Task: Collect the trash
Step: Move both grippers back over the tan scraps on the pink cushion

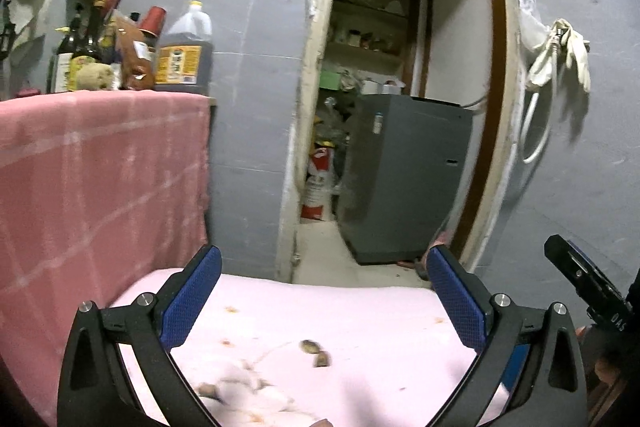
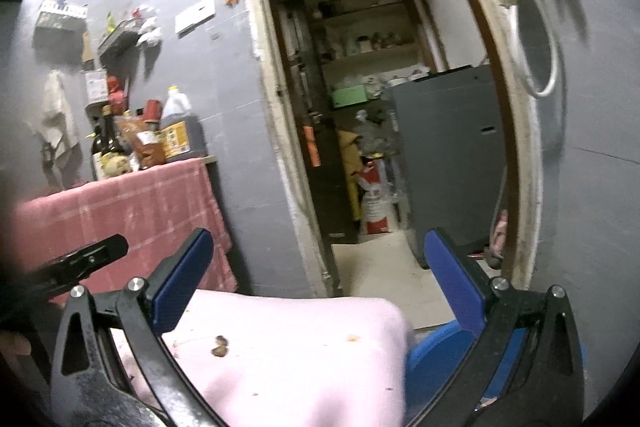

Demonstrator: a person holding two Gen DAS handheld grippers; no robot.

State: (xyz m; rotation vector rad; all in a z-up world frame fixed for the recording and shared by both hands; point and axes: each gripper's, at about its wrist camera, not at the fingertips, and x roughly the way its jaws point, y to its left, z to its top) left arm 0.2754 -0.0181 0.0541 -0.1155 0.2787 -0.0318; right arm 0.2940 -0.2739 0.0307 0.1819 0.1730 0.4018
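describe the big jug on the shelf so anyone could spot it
Left of the doorway, a pink checked cloth hangs over a shelf crowded with bottles. At its right end, nearest the doorway, stands the jug: the widest container there, dark liquid, clear handled top, yellow cap, yellow label.

The characters "0A5" are read in white on the black body of the other claw (image 1: 592,291) at the right edge of the left wrist view. The bottle labels are too blurred to be read.
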